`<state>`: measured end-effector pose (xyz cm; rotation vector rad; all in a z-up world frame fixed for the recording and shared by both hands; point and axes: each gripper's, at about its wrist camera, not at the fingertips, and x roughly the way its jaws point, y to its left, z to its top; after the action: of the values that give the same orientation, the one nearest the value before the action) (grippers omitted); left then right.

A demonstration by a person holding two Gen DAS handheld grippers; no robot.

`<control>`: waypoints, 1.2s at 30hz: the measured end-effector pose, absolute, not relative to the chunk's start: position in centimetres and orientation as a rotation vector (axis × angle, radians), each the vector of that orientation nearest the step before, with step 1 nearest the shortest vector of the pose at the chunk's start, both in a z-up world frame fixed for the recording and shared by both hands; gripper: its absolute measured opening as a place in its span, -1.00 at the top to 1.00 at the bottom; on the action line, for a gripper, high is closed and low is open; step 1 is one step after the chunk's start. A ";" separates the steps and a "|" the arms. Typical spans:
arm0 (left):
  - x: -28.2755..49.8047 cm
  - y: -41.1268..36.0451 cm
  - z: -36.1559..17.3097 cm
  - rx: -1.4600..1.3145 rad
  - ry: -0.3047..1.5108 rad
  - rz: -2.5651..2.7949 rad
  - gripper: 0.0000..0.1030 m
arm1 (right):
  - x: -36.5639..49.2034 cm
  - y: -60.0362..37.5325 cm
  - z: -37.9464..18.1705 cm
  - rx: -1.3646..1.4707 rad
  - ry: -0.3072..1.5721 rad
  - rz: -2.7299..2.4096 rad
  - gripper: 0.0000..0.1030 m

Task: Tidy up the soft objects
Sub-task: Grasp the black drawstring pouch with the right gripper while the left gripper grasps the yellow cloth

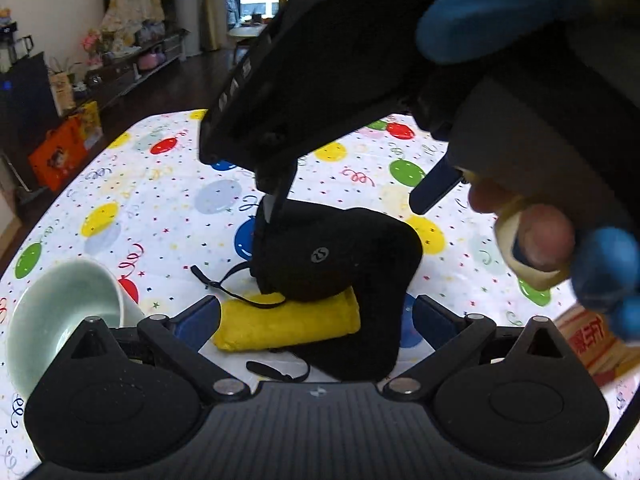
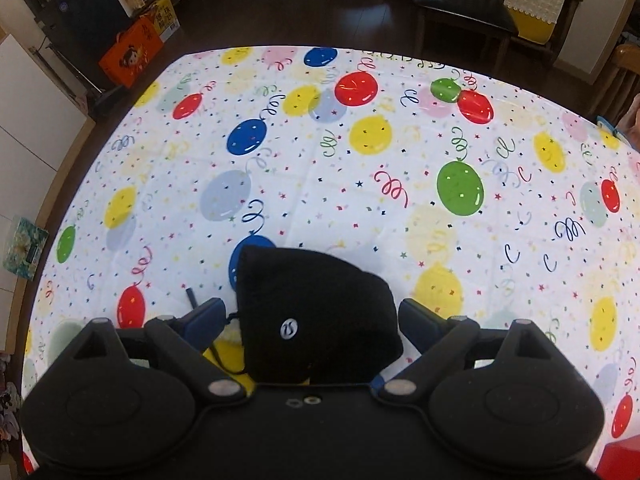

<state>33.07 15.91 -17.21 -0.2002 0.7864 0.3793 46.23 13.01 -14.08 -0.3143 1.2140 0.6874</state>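
A soft black pouch (image 1: 336, 256) with a small round silver logo rests partly on a rolled yellow cloth (image 1: 288, 324) on the balloon-print tablecloth (image 1: 168, 200). My left gripper (image 1: 316, 320) is open, its blue-padded fingers on either side of the cloth and the pouch's near end. My right gripper (image 1: 348, 200) hangs over the pouch, held by a blue-gloved hand (image 1: 500, 12), with one finger touching the pouch's top left edge. In the right wrist view the pouch (image 2: 316, 316) sits between the spread fingers of that open gripper (image 2: 310, 312). A strip of yellow cloth (image 2: 224, 356) shows beneath it.
A pale green bowl (image 1: 60, 312) lies tilted at the left near the table edge. A red-and-orange printed packet (image 1: 588, 336) sits at the right, and a red object (image 2: 620, 460) at the near right corner. A wooden chair (image 2: 464, 4) stands beyond the table.
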 end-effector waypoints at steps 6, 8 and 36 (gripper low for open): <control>32.9 15.4 -17.2 -0.266 0.787 0.457 -0.99 | 47.0 13.2 -15.5 -0.321 1.242 0.693 -0.80; 33.0 15.5 -17.6 -0.337 0.824 0.459 -0.99 | 47.0 13.2 -15.6 -0.329 1.241 0.698 -0.79; 34.0 17.3 -19.4 -0.384 0.848 0.464 -0.88 | 47.7 13.1 -18.1 -0.395 1.246 0.711 -0.39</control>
<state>33.95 17.27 -19.42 -0.3845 0.8477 0.4638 47.67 13.13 -18.11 -0.3946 1.2455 0.7112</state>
